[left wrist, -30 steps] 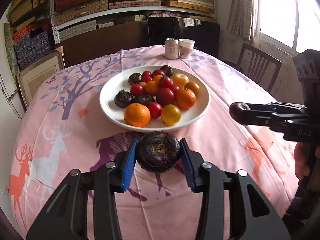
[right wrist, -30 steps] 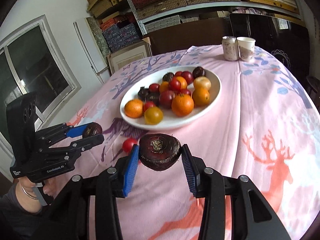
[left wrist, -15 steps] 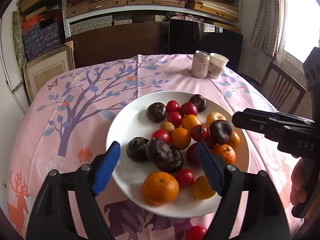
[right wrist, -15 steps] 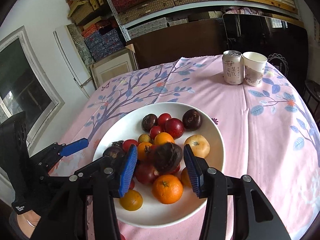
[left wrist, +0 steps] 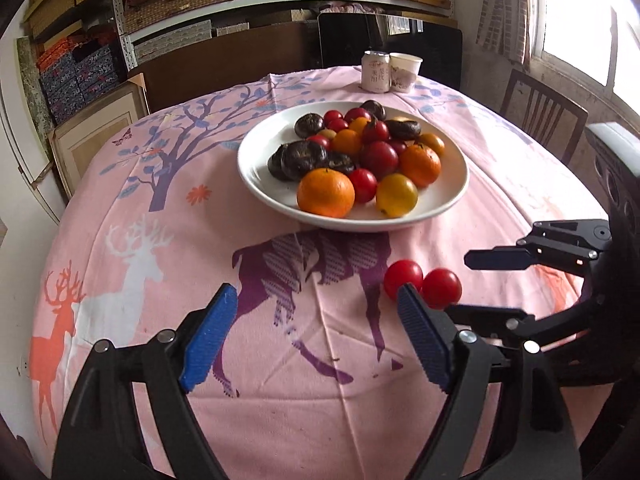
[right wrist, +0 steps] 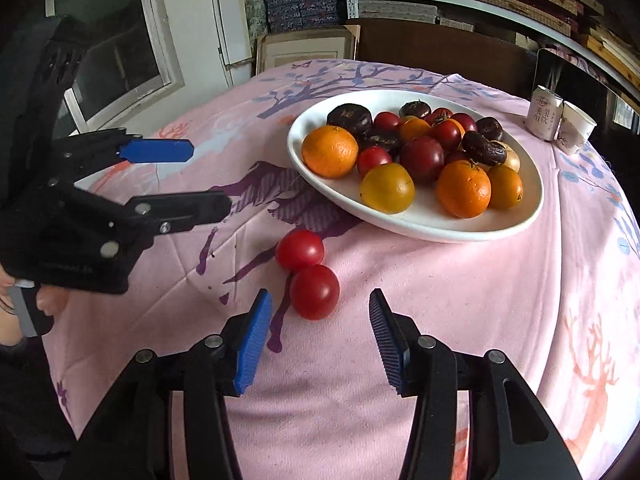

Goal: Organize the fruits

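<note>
- Nearest the cameras, both tongs are released and carry nothing: the left gripper point(left wrist: 316, 336) has its blue pads spread wide over bare cloth, and the right gripper point(right wrist: 318, 340) is spread just short of the loose fruit.
- Just ahead of the right gripper, two red tomatoes point(right wrist: 307, 274) lie touching each other on the pink tablecloth point(right wrist: 460, 300), off the plate; in the left wrist view the same pair point(left wrist: 422, 285) sits just past the left gripper's right-hand pad.
- Those two are the only fruits seen outside the dish, so I judge them to be what is left of the task. The nearer one lies almost between the right gripper's pads, which makes it the likely next pick, though that is only a guess.
- Beyond them, near the middle of the table, the white plate point(left wrist: 260, 176) already holds the bulk of the fruit: oranges point(left wrist: 326, 192), a yellow fruit point(left wrist: 396, 195), several red tomatoes and a cluster of dark purple fruits point(left wrist: 304, 154), heaped loosely and not sorted by kind.
- Judged by that heap, the gathering looks nearly done. Room remains at the plate's left side and front rim for the last two.
- Farther back, a drink can point(left wrist: 375, 71) and a paper cup point(left wrist: 404, 72) stand together at the table's far edge, well apart from the fruit.
</note>
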